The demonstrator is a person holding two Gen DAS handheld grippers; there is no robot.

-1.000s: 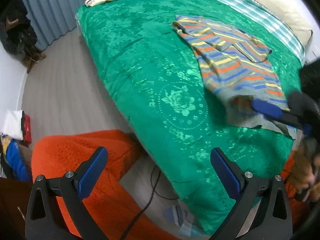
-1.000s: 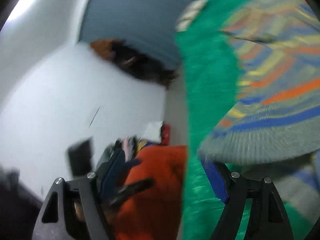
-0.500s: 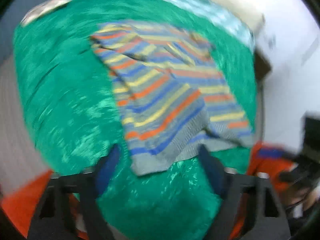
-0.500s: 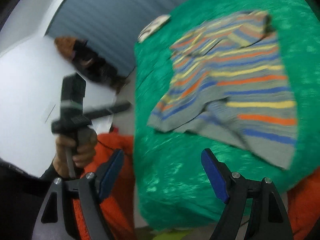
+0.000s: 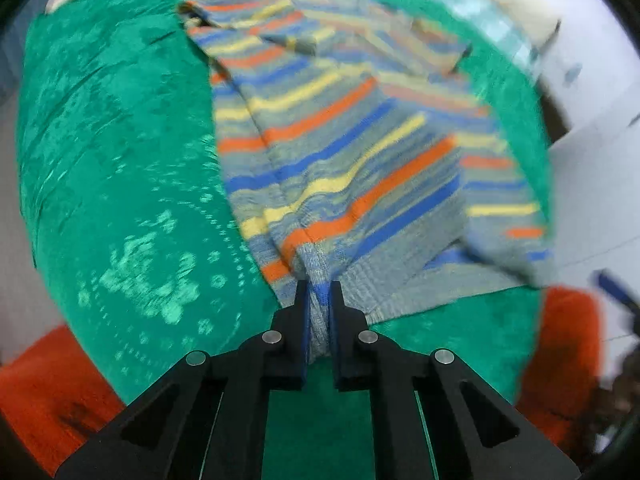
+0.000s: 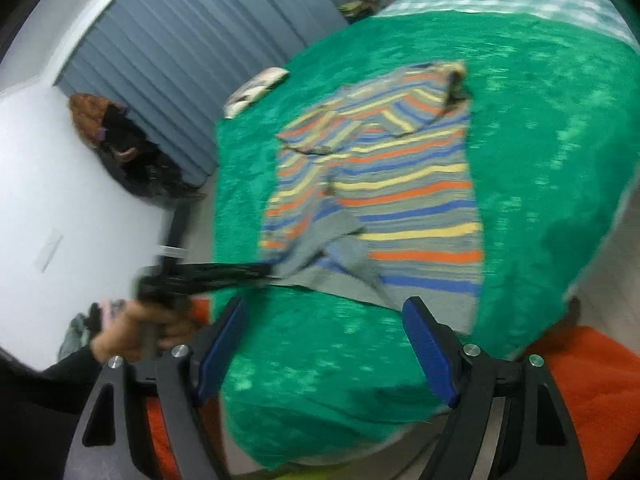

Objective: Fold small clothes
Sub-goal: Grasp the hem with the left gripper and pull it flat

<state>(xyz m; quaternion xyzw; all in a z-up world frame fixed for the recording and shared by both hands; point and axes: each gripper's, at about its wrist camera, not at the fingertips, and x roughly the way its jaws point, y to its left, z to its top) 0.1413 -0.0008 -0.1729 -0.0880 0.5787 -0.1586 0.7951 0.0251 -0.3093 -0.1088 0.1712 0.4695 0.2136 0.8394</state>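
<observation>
Striped sweater (image 5: 344,148) hem pinched by left gripper (image 5: 319,292); right gripper (image 6: 328,344) fingers spread.

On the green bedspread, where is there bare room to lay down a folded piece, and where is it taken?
Bare green bedspread lies right of the striped sweater, and in a strip between its hem and the bed's near edge. The middle is taken by the sweater, whose hem the left gripper pinches. A small folded cloth occupies the far-left edge.

The left claw (image 5: 319,296), open before, has closed on the striped sweater's (image 5: 344,152) hem.
</observation>
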